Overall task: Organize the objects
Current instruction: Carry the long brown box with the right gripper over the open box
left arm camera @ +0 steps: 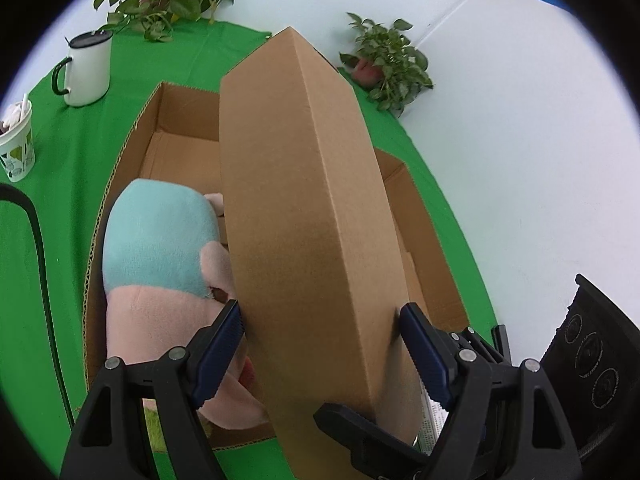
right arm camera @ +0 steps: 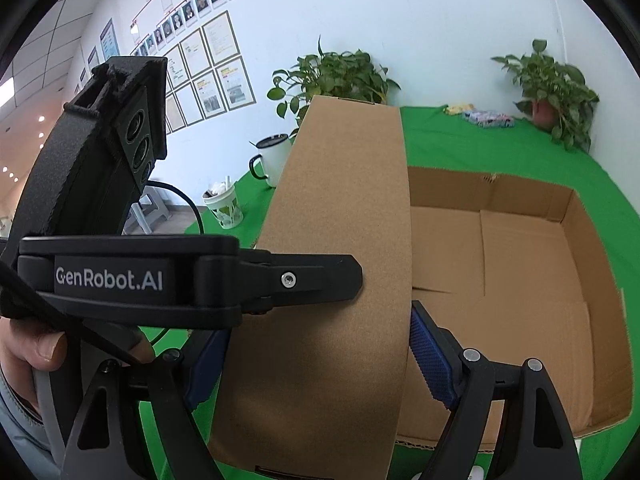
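Observation:
A long, flat, closed cardboard box (left arm camera: 304, 216) hangs tilted over a large open cardboard carton (left arm camera: 132, 140). My left gripper (left arm camera: 320, 320) is shut on the flat box, its blue pads (left arm camera: 228, 340) pressing both narrow sides. My right gripper (right arm camera: 320, 340) is shut on the same flat box (right arm camera: 340, 240) from another side. The left gripper's body (right arm camera: 132, 276) shows in the right wrist view, one finger lying against the box face. A teal and pink plush toy (left arm camera: 160, 240) lies inside the carton, partly hidden by the flat box. The carton's right half (right arm camera: 600, 320) holds nothing.
A green cloth (left arm camera: 72, 208) covers the table. A white mug (left arm camera: 86, 68), a patterned paper cup (left arm camera: 16, 148) and a black cable (left arm camera: 40, 264) lie left of the carton. Potted plants (left arm camera: 388, 64) stand at the back edge. Small packets (right arm camera: 488, 118) lie far back.

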A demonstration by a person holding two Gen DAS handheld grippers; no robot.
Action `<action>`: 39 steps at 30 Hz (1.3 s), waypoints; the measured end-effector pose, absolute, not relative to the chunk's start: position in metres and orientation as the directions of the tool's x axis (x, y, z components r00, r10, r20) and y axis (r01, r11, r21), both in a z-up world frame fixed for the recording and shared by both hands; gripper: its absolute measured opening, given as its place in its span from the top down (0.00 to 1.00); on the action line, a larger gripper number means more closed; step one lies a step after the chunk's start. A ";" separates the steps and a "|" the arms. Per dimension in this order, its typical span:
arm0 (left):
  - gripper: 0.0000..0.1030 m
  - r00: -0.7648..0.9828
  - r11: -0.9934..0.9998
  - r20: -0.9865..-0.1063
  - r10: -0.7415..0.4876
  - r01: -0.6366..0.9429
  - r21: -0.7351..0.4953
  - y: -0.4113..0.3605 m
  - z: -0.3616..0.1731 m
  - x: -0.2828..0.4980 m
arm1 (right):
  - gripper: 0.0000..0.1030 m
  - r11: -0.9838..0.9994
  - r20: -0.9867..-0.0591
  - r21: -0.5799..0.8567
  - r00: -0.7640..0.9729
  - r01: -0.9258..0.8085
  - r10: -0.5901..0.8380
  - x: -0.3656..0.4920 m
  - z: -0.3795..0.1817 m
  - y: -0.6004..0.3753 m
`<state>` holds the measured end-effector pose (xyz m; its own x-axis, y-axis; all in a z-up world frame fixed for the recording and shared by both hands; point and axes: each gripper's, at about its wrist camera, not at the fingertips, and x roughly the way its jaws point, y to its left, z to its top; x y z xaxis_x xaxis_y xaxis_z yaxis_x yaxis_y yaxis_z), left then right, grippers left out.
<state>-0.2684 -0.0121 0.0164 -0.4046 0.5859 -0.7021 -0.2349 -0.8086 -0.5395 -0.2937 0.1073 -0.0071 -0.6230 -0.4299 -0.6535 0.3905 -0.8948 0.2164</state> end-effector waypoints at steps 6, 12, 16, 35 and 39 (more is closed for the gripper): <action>0.23 -0.397 -0.807 -0.707 0.586 -0.202 -0.555 -0.015 0.007 -0.275 | 0.21 -0.887 -0.647 0.259 -0.613 0.382 -0.453 -0.314 -0.026 0.113; 0.23 -0.408 -0.812 -0.707 0.578 -0.195 -0.551 -0.015 0.012 -0.283 | 0.21 -0.883 -0.640 0.274 -0.614 0.381 -0.463 -0.327 -0.024 0.119; 0.23 -0.420 -0.822 -0.712 0.563 -0.196 -0.534 -0.014 0.017 -0.291 | 0.22 -0.882 -0.632 0.278 -0.618 0.381 -0.467 -0.330 -0.017 0.117; 0.25 -0.382 -0.854 -0.765 0.518 -0.187 -0.485 -0.007 -0.004 -0.306 | 0.22 -0.884 -0.660 0.308 -0.590 0.353 -0.465 -0.336 -0.042 0.109; 0.31 -0.388 -0.849 -0.757 0.525 -0.186 -0.494 -0.011 -0.002 -0.303 | 0.22 -0.887 -0.669 0.323 -0.584 0.329 -0.460 -0.329 -0.049 0.114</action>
